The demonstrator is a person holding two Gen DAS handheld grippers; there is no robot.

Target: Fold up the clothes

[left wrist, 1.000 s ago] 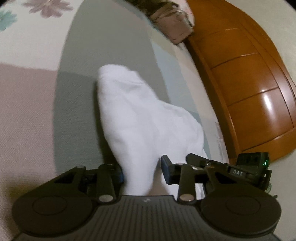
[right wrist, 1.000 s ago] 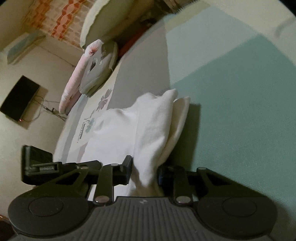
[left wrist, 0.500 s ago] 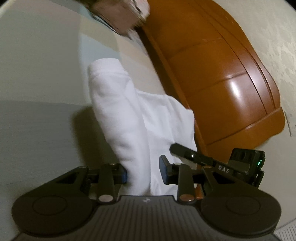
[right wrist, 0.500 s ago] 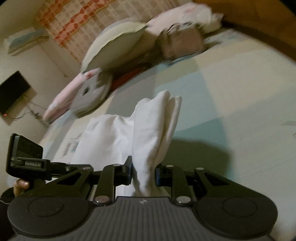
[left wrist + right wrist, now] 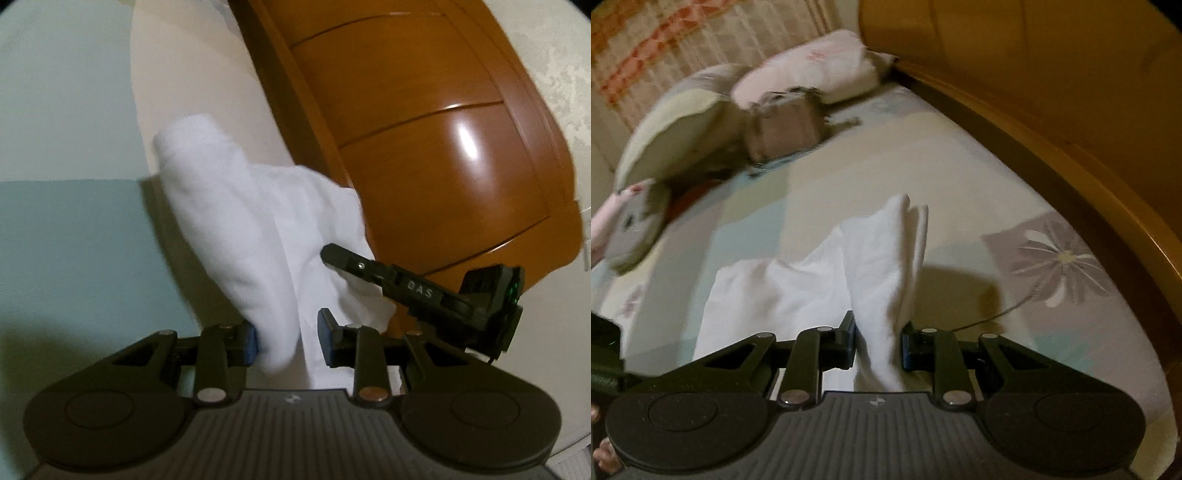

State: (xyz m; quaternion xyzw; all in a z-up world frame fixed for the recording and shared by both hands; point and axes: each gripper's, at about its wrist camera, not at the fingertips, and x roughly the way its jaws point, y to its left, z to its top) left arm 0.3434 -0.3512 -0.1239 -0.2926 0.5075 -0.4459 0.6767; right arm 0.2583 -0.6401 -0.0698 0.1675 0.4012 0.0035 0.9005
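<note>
A white garment (image 5: 258, 229) hangs folded in a bunch above the bed, and each gripper has a corner of it. In the left wrist view my left gripper (image 5: 288, 341) is shut on one bunched end. The black body of my right gripper (image 5: 424, 291) shows beside it, against the cloth. In the right wrist view my right gripper (image 5: 879, 345) is shut on the other end of the white garment (image 5: 886, 266), which rises in a peak in front of the jaws. The rest of the cloth trails off to the left over the sheet.
A patchwork bedsheet (image 5: 960, 192) with a grey flower print (image 5: 1060, 262) covers the bed. The orange wooden headboard (image 5: 424, 155) stands close on the right. Pillows (image 5: 820, 70) and a grey-brown folded bundle (image 5: 783, 129) lie at the far end, below a checked curtain (image 5: 665, 44).
Both grippers have swung sideways with the white garment held between them, towards the wooden headboard, which now fills more of both views. Both grips have stayed closed on the cloth.
</note>
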